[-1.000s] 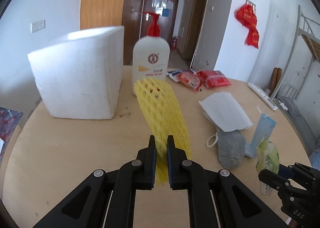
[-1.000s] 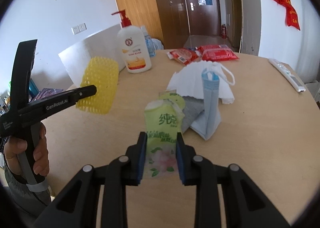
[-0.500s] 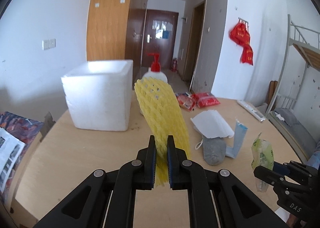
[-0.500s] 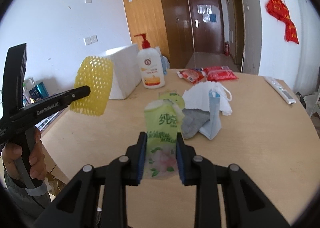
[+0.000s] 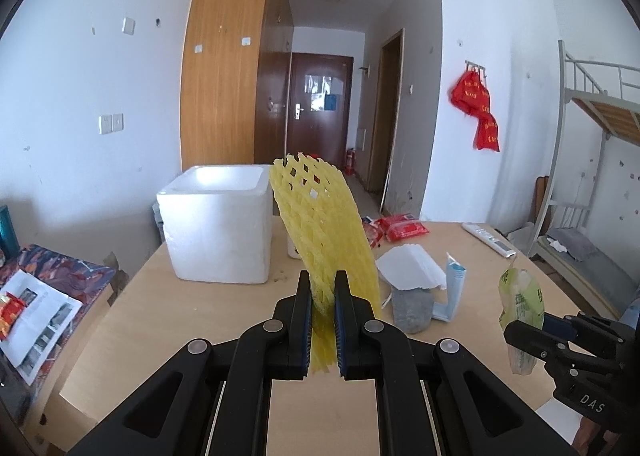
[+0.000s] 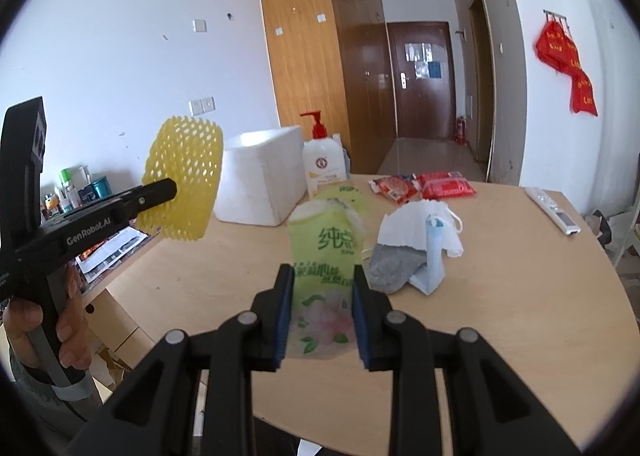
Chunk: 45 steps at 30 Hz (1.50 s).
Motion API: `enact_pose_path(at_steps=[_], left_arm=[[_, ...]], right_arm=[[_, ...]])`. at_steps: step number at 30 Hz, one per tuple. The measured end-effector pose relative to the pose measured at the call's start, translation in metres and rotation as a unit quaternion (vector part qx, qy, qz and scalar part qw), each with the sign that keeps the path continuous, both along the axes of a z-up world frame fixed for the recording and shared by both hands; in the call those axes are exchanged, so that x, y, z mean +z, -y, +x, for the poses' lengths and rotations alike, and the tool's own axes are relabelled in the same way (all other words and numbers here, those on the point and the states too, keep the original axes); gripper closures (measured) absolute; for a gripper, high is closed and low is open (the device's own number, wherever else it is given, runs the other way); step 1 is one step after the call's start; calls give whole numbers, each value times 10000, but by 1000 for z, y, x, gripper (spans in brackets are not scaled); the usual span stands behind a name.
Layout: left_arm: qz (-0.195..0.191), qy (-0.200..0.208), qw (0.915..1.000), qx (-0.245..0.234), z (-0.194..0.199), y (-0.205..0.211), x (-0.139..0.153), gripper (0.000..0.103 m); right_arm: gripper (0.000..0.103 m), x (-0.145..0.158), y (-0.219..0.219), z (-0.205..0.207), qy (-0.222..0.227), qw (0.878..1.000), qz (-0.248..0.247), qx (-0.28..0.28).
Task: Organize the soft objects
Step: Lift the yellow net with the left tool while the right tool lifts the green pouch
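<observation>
Here, the left hand-held gripper [image 5: 322, 310] is pinching the upright yellow foam net [image 5: 324, 232], with the white foam box [image 5: 218, 228] lying ahead-left; the right hand-held gripper [image 6: 320, 296] is clamping the green tissue pack [image 6: 326, 256].

On the table [image 6: 520, 296] the foam box [image 6: 260, 180] stands far left, the pump bottle [image 6: 323, 164] just right of it; packets [image 6: 424, 188] lie behind the mask [image 6: 416, 224], which overlaps the sock [image 6: 392, 270]; the remote [image 6: 554, 210] lies far right.
</observation>
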<state>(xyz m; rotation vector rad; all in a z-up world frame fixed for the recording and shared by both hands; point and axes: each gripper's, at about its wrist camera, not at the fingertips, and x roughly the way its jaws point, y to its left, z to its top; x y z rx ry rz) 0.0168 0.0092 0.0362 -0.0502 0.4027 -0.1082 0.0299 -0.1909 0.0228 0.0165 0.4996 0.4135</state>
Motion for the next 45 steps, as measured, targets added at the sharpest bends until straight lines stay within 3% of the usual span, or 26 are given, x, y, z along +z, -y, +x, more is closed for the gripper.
enact_pose_path(at_steps=[13, 30, 45], left_arm=[[97, 204, 9997, 108, -30, -4, 6, 93], [295, 177, 9948, 962, -42, -53, 5, 93], [229, 57, 9931, 1149, -29, -68, -2, 93]], right_arm=[[71, 6, 0, -25, 260, 9996, 108, 53], [71, 3, -62, -8, 297, 9942, 224, 1009], [71, 2, -90, 9, 193, 9915, 110, 1281]])
